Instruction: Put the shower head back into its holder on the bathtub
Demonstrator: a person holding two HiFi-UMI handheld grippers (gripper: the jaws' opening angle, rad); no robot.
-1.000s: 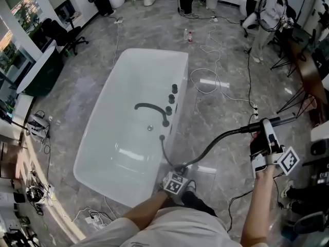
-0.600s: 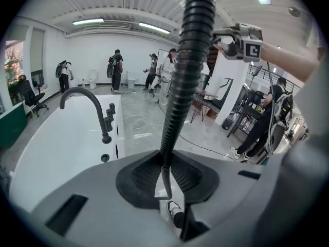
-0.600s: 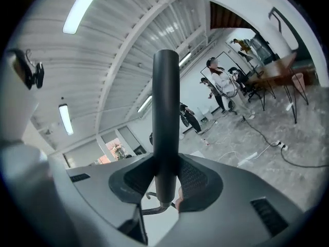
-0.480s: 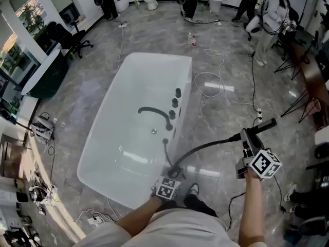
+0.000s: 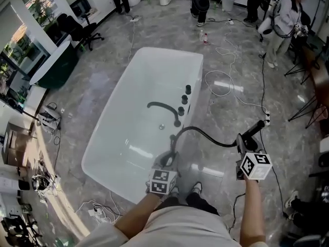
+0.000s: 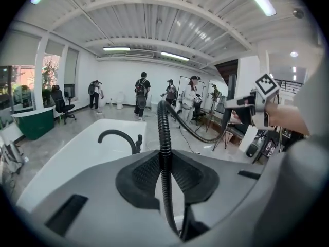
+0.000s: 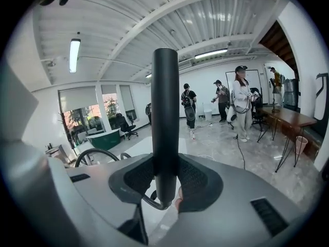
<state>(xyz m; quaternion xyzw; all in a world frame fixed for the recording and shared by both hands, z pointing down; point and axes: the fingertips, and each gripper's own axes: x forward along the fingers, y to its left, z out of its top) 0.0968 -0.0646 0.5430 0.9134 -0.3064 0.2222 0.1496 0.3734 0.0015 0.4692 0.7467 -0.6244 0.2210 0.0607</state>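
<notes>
L gripper (image 6: 164, 161), 6 o'clock: jaws part-closed, pinching hose (image 6: 163, 133); head view can't show that pinch. R gripper (image 7: 165, 163), 4 o'clock: wide jaws clamp shower head (image 7: 165, 102), off the bathtub (image 5: 121, 112) at 10. Holder too small to ID.

White cables (image 5: 220, 82) loop over the grey floor (image 5: 103, 81), a black office chair (image 5: 85, 27) stands at left, people (image 5: 288, 17) stand beyond.

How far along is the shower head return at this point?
Done: the shower head is picked up, clamped in the right gripper. In hand: the left gripper grips its black hose; the head is over the floor, away from the bathtub. Left: carry it to the black fittings on the rim and seat it.
</notes>
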